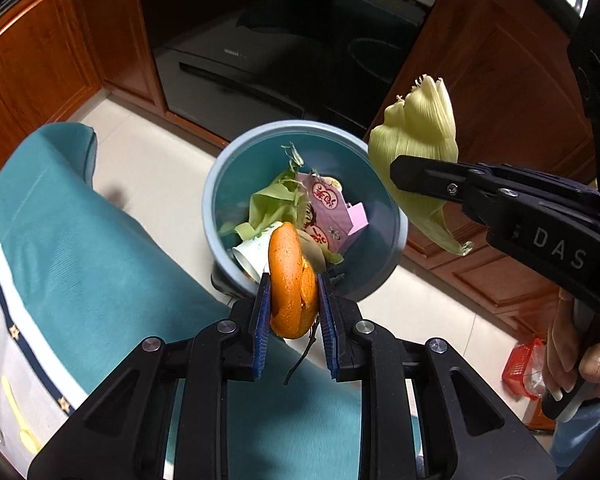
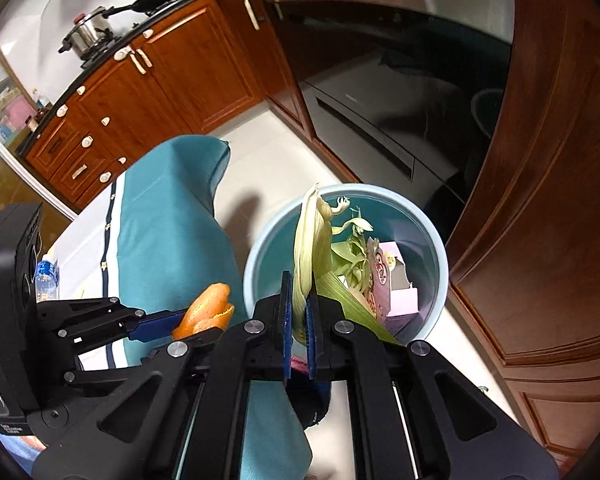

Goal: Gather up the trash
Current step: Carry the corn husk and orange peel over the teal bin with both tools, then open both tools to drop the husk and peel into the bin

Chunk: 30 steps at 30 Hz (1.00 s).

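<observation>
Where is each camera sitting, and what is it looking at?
Left wrist view: sits on the left gripper, looking down at the orange peel it grips above the blue bin; a hand holding the right gripper shows at right.
Right wrist view: sits on the right gripper, looking down at its corn husk; the left gripper shows at left.
Shared: bin, peel, husk, teal tablecloth.

Readable lettering
White letters "DAS" stand on the right gripper (image 1: 400,176) body; print on the pink carton (image 1: 332,212) is illegible
</observation>
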{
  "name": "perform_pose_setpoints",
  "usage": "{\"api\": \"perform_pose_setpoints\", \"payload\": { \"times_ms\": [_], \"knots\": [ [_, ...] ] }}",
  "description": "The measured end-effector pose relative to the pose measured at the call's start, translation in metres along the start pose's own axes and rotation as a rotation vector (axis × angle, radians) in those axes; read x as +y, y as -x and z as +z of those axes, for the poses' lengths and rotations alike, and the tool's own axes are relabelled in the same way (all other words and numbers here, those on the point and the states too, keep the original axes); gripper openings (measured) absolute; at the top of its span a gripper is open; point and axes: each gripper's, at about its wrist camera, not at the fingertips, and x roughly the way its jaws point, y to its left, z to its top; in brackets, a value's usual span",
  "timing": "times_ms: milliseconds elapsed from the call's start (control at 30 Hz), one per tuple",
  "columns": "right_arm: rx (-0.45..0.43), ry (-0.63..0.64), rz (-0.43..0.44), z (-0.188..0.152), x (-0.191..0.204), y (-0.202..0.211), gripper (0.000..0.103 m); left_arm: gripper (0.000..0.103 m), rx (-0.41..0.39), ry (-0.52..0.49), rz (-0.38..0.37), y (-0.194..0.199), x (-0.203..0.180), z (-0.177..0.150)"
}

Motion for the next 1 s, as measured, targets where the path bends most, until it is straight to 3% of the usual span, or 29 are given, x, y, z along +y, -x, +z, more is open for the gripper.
{"api": "perform_pose_setpoints", "payload": {
  "times_ms": [500,567,633,667,700,733,867,1000],
  "knots": [
    [0.049,0.018,0.002,0.021,-0.005,-0.044,0.012,0.025,0.077,0.009,0.002,-0.041,0.008,0.017],
    [0.05,0.021,-0.002,0.023,-0.005,-0.046,0.026,0.027,0.085,0.011,0.004,-0.045,0.008,0.017],
    [0.048,0.026,-0.004,0.023,-0.004,-0.046,0.063,0.037,0.09,0.017,0.005,-0.047,0.008,0.017],
    [0.048,0.024,-0.019,0.024,-0.004,-0.046,0.068,0.057,0.083,0.026,0.004,-0.046,0.009,0.018],
    [0.045,0.016,-0.027,0.025,-0.006,-0.046,0.077,0.069,0.068,0.03,0.02,-0.043,0.01,0.018],
    [0.043,0.001,-0.022,0.025,-0.008,-0.045,0.083,0.072,0.06,0.031,0.035,-0.042,0.01,0.019],
    [0.072,-0.041,-0.031,0.022,-0.014,-0.048,0.094,0.087,0.082,0.039,0.059,-0.041,0.011,0.019],
    [0.108,-0.024,-0.073,0.013,-0.011,-0.051,0.097,0.089,0.078,0.046,0.069,-0.036,0.012,0.013]
  ]
}}
